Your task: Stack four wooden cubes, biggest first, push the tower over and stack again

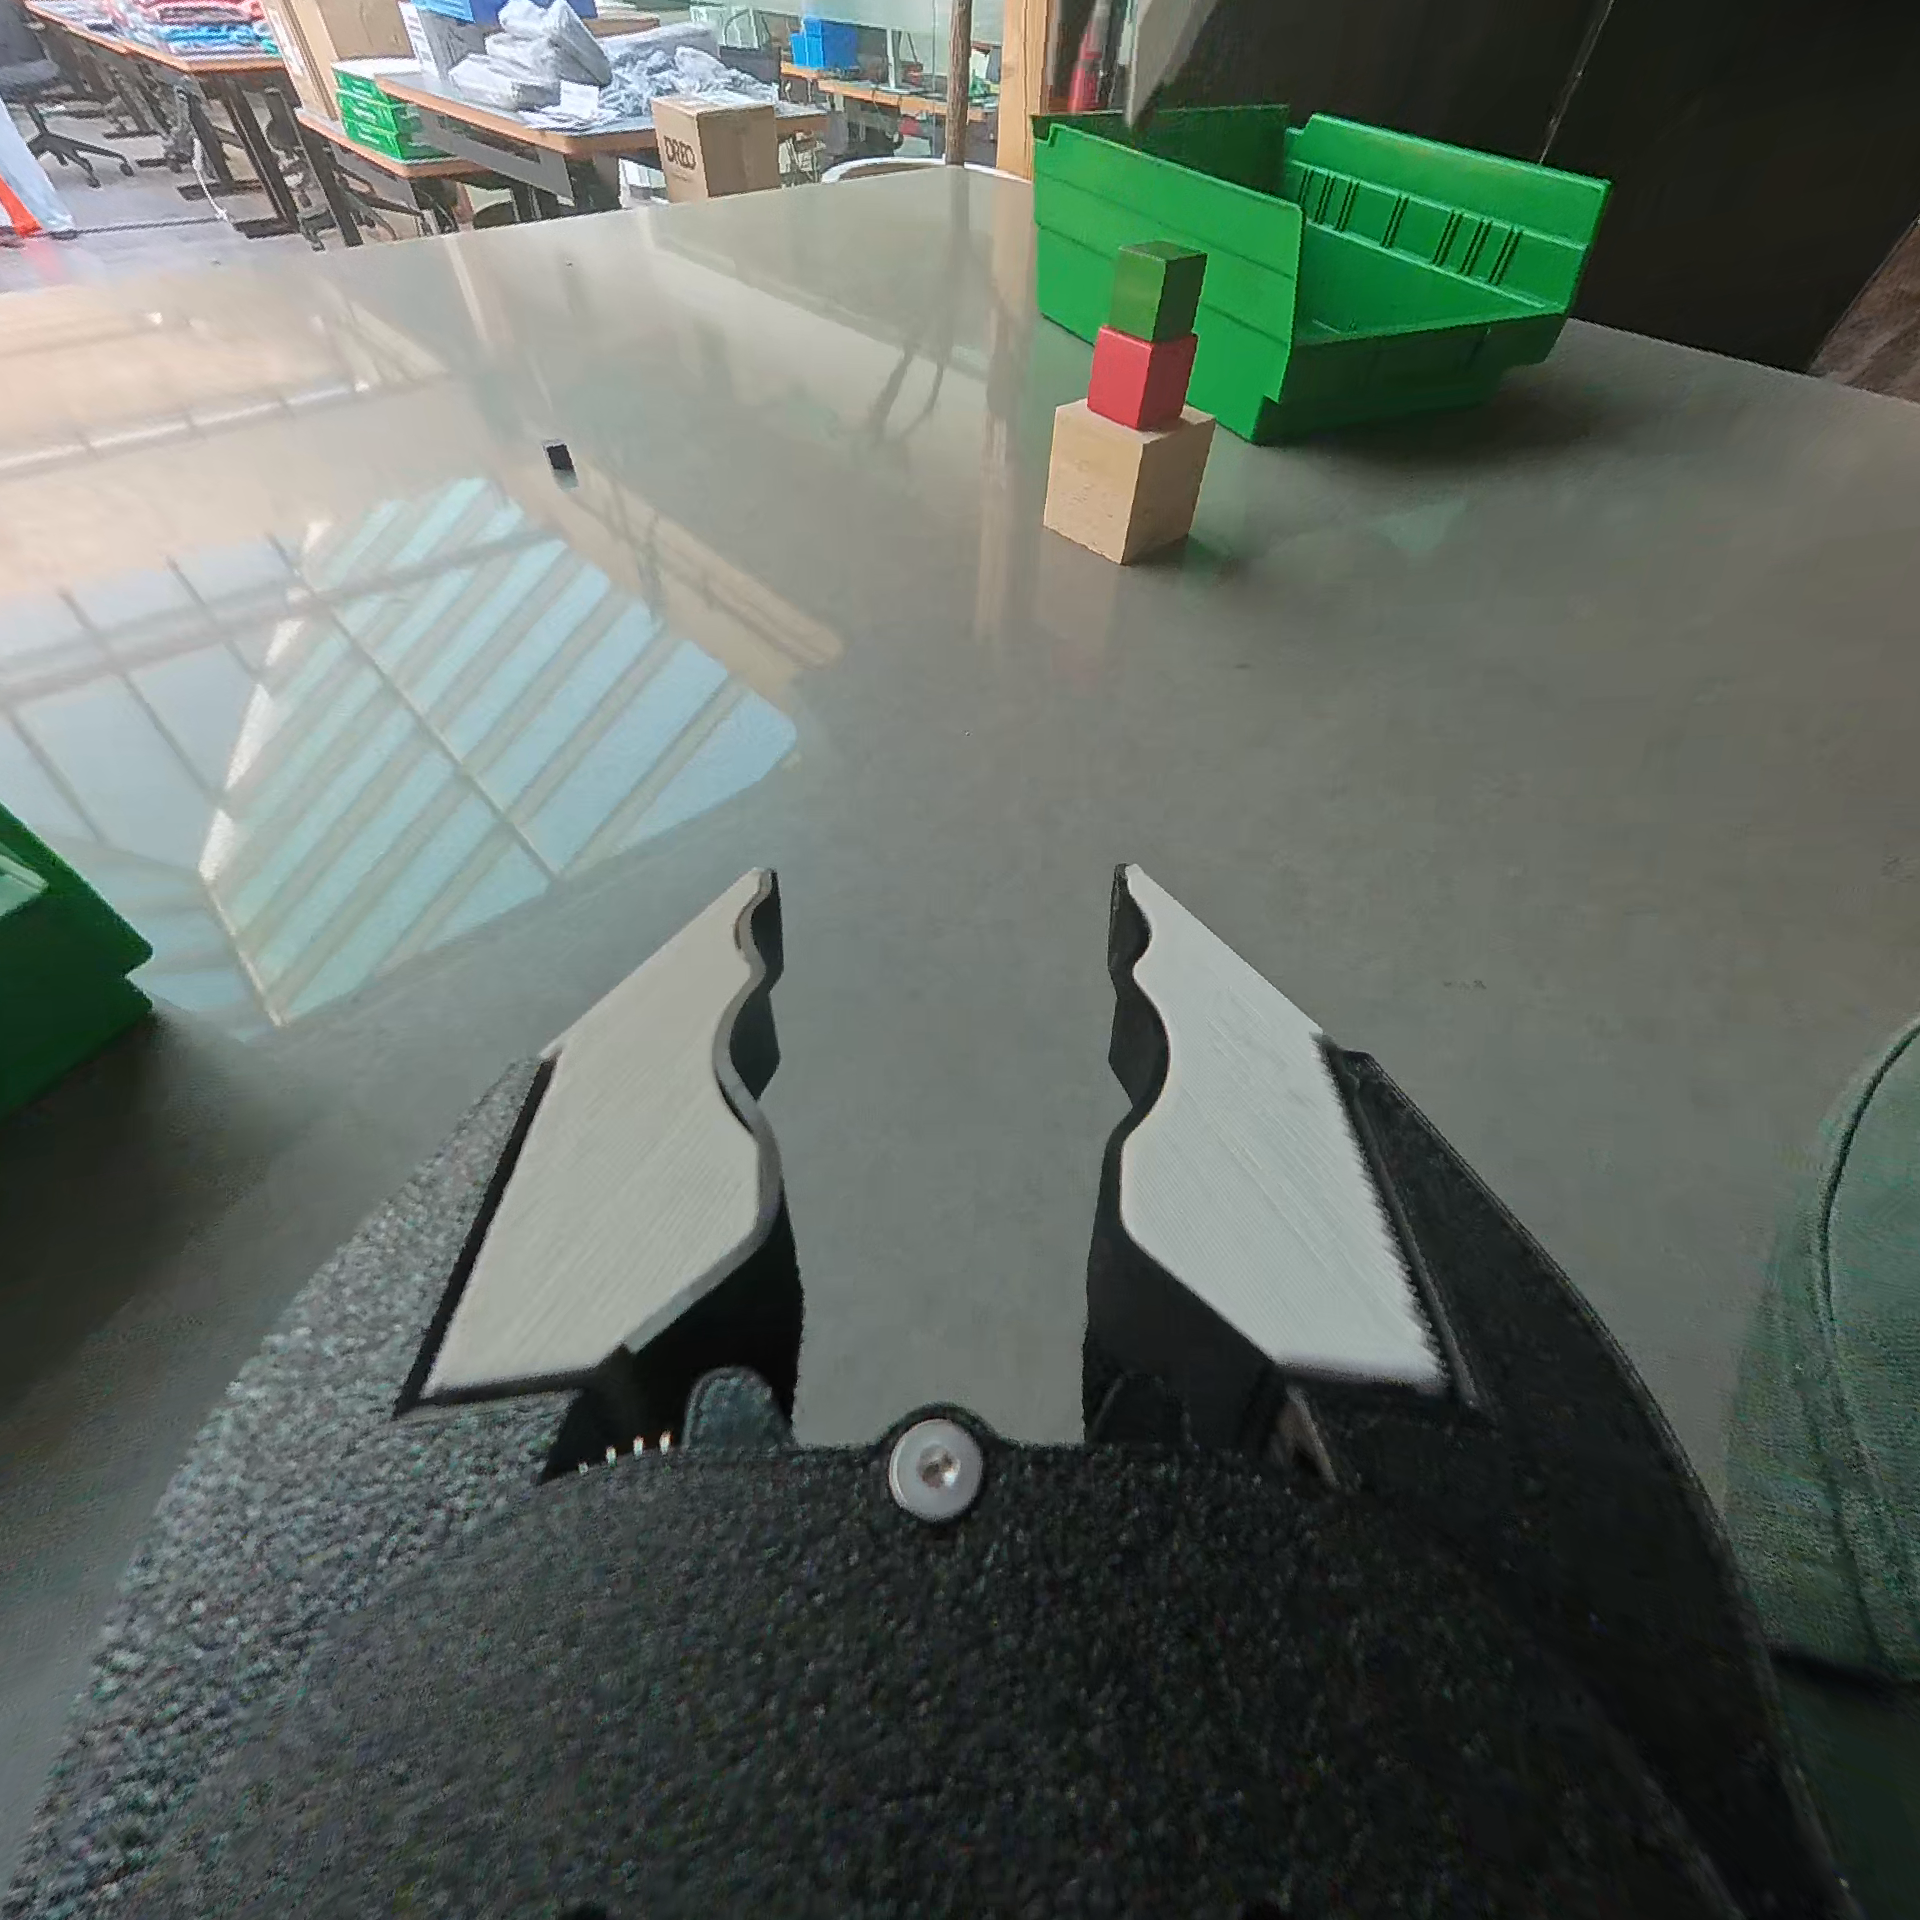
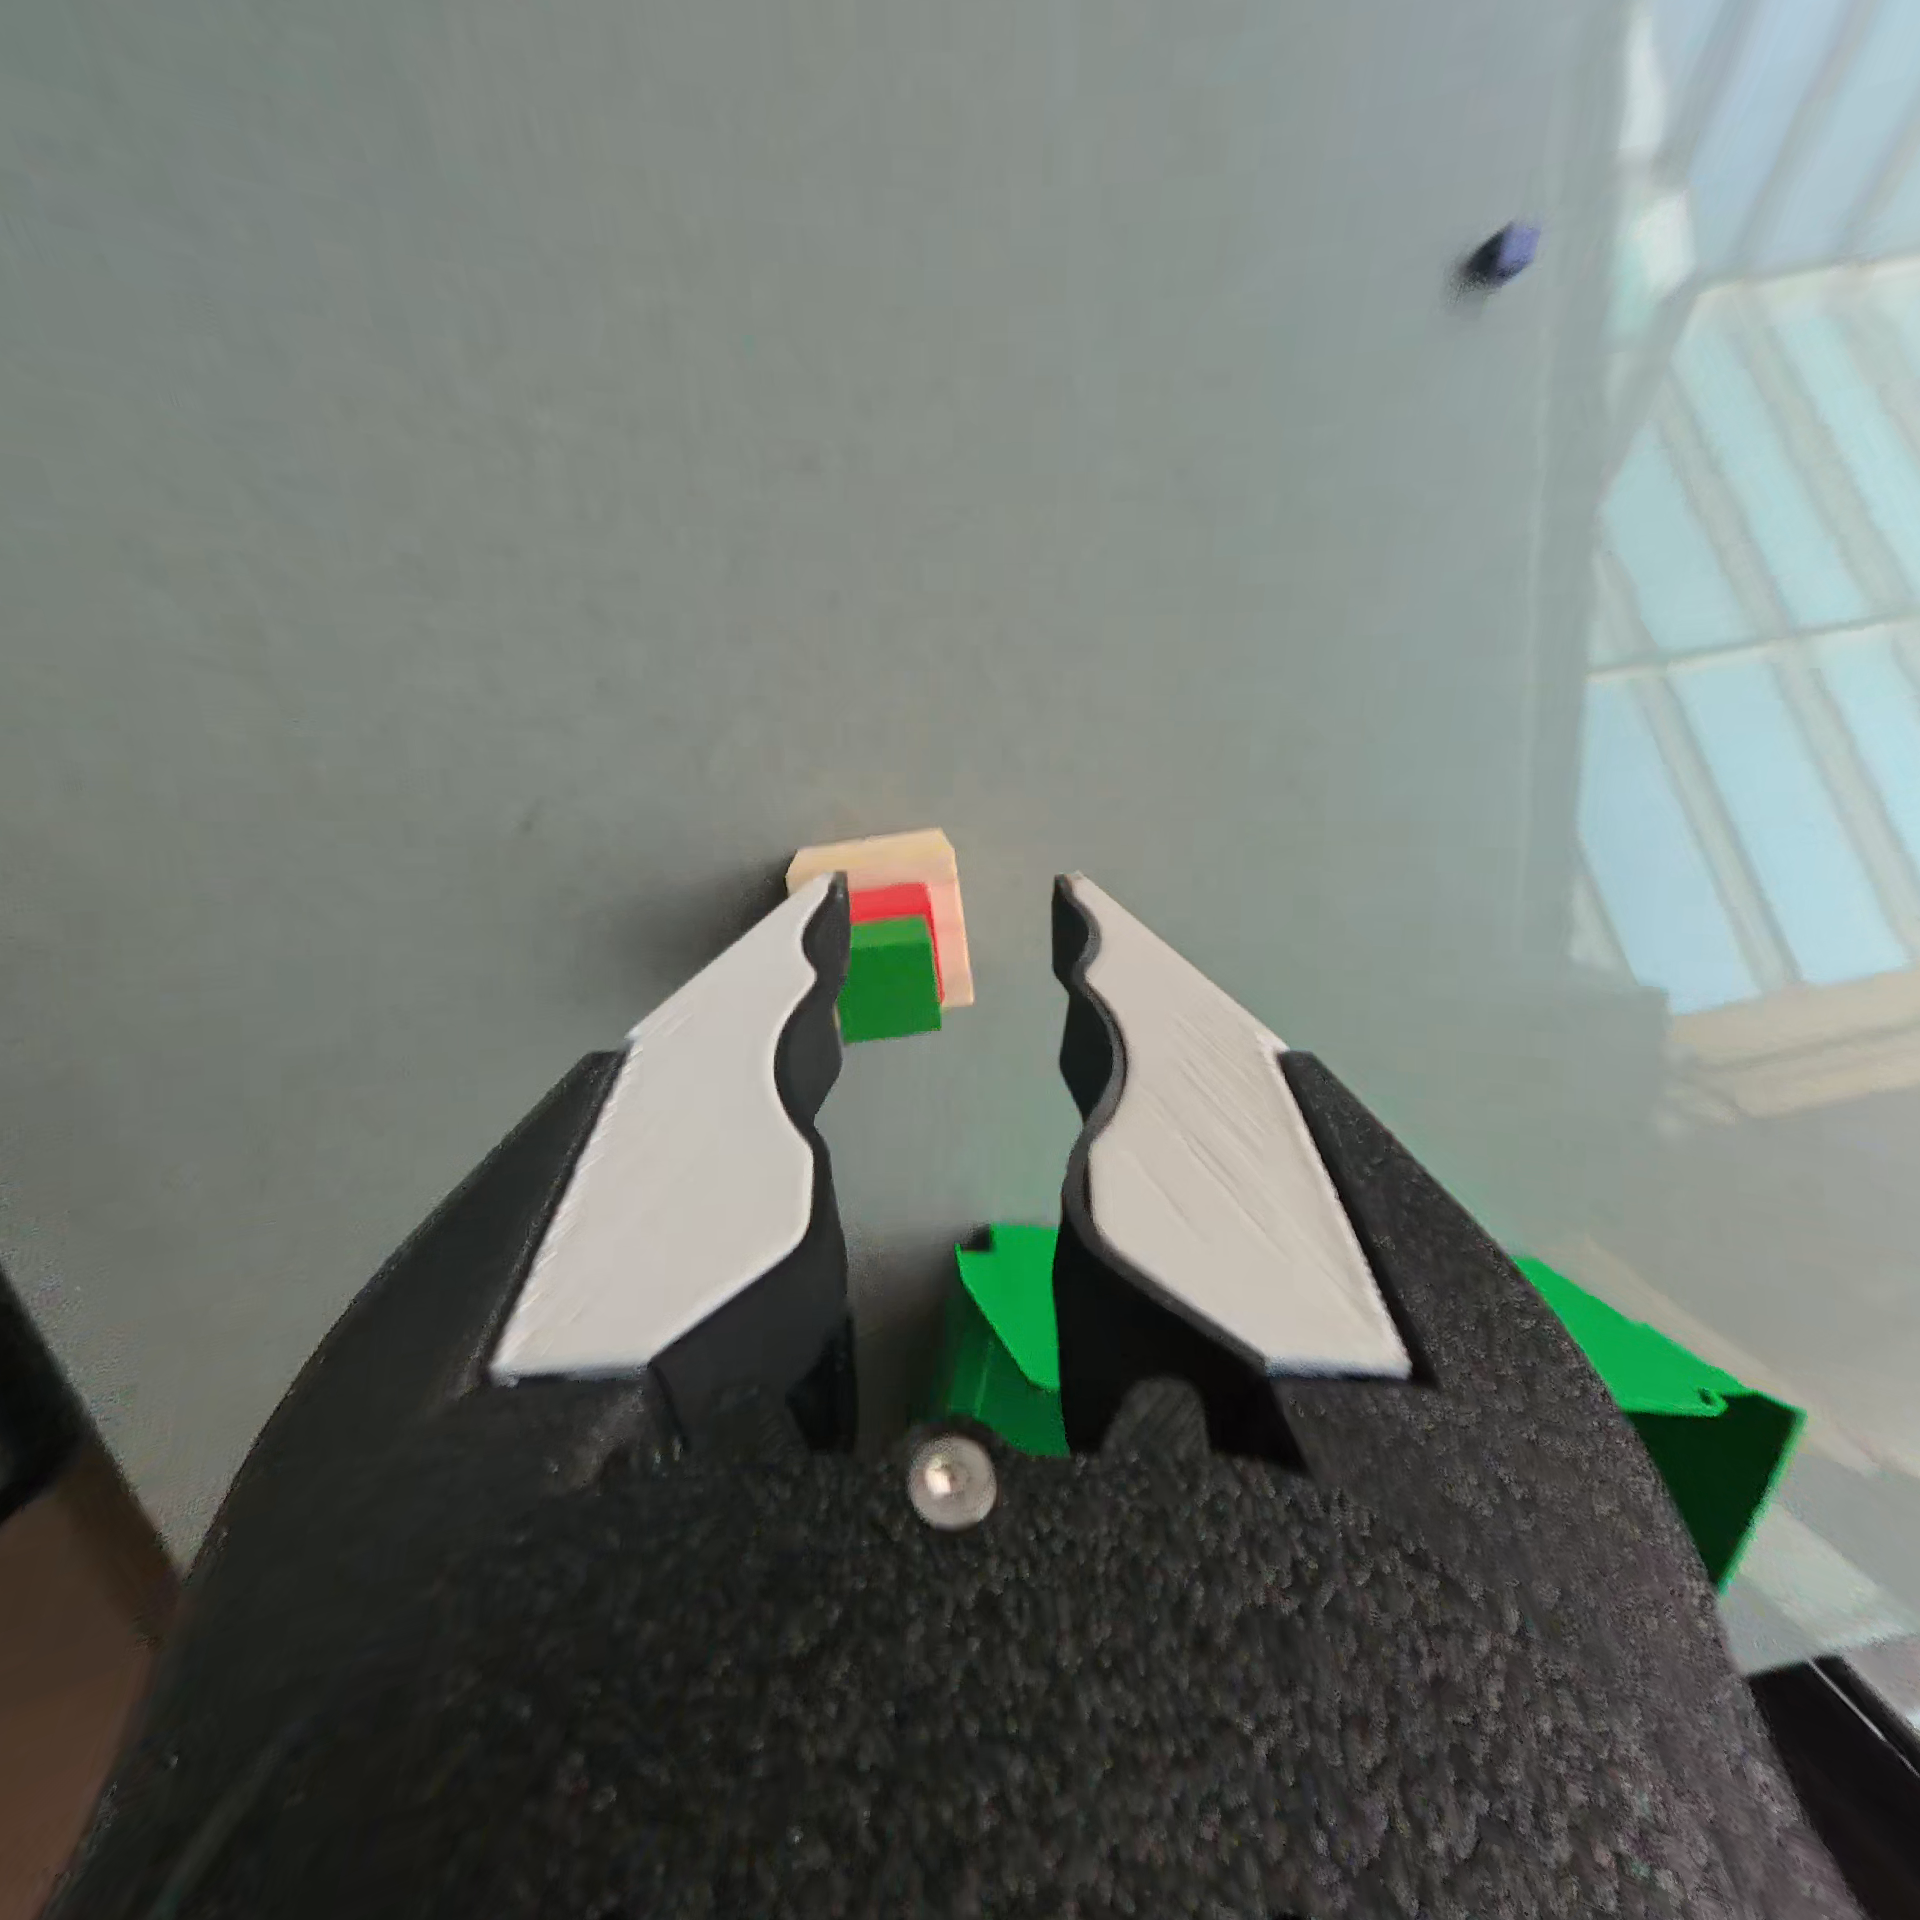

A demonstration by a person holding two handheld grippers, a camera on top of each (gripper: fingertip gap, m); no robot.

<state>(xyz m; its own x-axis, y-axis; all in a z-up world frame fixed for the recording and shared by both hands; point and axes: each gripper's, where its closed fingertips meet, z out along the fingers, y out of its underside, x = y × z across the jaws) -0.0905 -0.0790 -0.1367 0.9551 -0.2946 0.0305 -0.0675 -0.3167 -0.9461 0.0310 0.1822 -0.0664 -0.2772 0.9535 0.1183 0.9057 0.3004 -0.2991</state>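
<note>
Hovering over the glossy grey worktop [image 1: 727,416], the left gripper [image 1: 945,883] has its jaws spread with nothing between them. In the upper right of its frame a small green cube [image 1: 1156,291] sits on a red cube [image 1: 1141,379] on a larger pale wooden block [image 1: 1127,480], beside a green plastic bin [image 1: 1403,281]. From above, the right gripper [image 2: 943,894], jaws spread and holding nothing, hangs over that stack, which lies at centre frame.

Glossy grey table [image 1: 727,436] (mirror-like), pale wooden block [image 1: 1127,483], shiny green plastic bin [image 1: 1403,301].
</note>
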